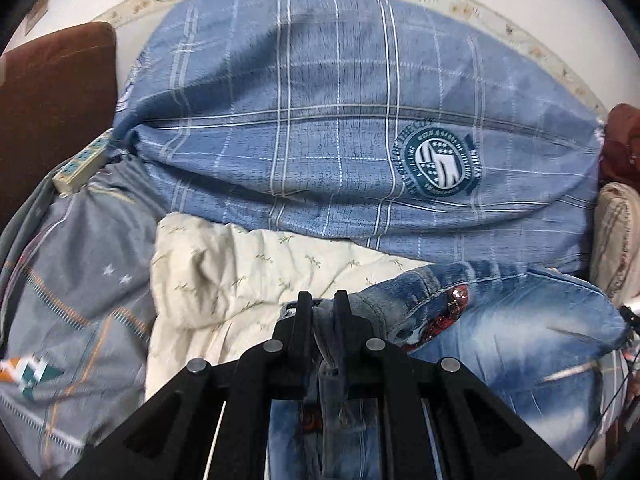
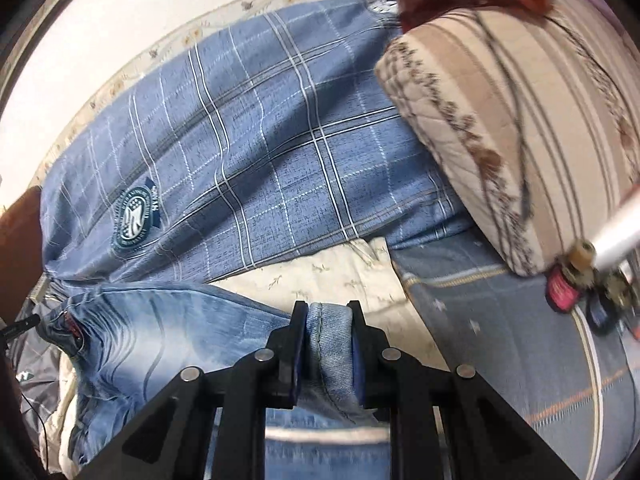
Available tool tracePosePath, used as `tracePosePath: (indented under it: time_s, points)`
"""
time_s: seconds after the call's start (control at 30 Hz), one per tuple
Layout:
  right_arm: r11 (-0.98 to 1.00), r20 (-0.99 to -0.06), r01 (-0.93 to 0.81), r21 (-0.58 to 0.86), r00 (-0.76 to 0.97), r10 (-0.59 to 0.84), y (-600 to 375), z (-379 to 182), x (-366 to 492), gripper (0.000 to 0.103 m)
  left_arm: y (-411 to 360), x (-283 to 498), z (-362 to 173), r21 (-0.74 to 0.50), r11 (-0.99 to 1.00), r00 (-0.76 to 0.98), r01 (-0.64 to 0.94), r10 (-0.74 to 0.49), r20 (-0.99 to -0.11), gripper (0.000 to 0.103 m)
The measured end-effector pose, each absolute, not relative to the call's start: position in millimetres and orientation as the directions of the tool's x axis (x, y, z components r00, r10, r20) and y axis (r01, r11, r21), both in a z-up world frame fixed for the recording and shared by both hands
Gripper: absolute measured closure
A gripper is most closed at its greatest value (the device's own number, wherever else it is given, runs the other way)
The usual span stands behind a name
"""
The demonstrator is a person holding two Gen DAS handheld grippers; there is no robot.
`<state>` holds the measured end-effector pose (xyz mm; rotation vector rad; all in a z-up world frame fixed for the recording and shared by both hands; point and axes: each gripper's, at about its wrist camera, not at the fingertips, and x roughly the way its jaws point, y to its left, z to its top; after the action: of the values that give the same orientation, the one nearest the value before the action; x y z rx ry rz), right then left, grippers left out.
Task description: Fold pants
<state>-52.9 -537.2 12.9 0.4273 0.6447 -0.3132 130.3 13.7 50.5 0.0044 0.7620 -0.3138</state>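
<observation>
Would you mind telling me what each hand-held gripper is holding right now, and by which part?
Both hold the jeans. The left hand-held gripper pinches a bunched fold of denim near the waistband; the right hand-held gripper clamps a stitched hem edge.

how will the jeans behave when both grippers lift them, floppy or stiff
Probably floppy: the jeans bunch into folds where the right hand-held gripper pinches them, and they sag toward the left hand-held gripper. Likely fairly heavy for cloth, since the denim shows thick seams. Slipping seems unlikely, as both grippers are shut on doubled-over fabric.
</observation>
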Motion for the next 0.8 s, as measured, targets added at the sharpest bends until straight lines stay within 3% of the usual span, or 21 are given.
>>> tracePosePath:
  time_s: [0.2,0.4,0.47,0.67,0.8]
  points:
    - [0.852,-0.62,0.413,0.32,0.772,-0.141,-530,7,-108,0.083,47,67,50,-0.11,0.95,0.685,0.292,-0.288,-0.669,0.092]
    - [0.847,-0.643,0.424,0.321,0.754,-0.133,-522,-13,-158,0.083,67,2,20,-0.085,0.946,0.645,0.313,-0.277,-0.713,0.093]
    - [0.846,-0.656,0.431,0.314,0.743,-0.135,-520,-22,-174,0.083,68,-15,4,-0.066,0.947,0.623,0.314,-0.258,-0.738,0.099]
    - [0.826,-0.73,0.456,0.331,0.679,-0.082,-524,-61,-206,0.083,68,-44,-53,-0.007,0.948,0.529,0.319,-0.184,-0.828,0.099]
    - [0.824,-0.788,0.476,0.308,0.613,-0.059,-527,-78,-214,0.076,63,-44,-66,-0.003,0.952,0.492,0.307,-0.161,-0.856,0.099]
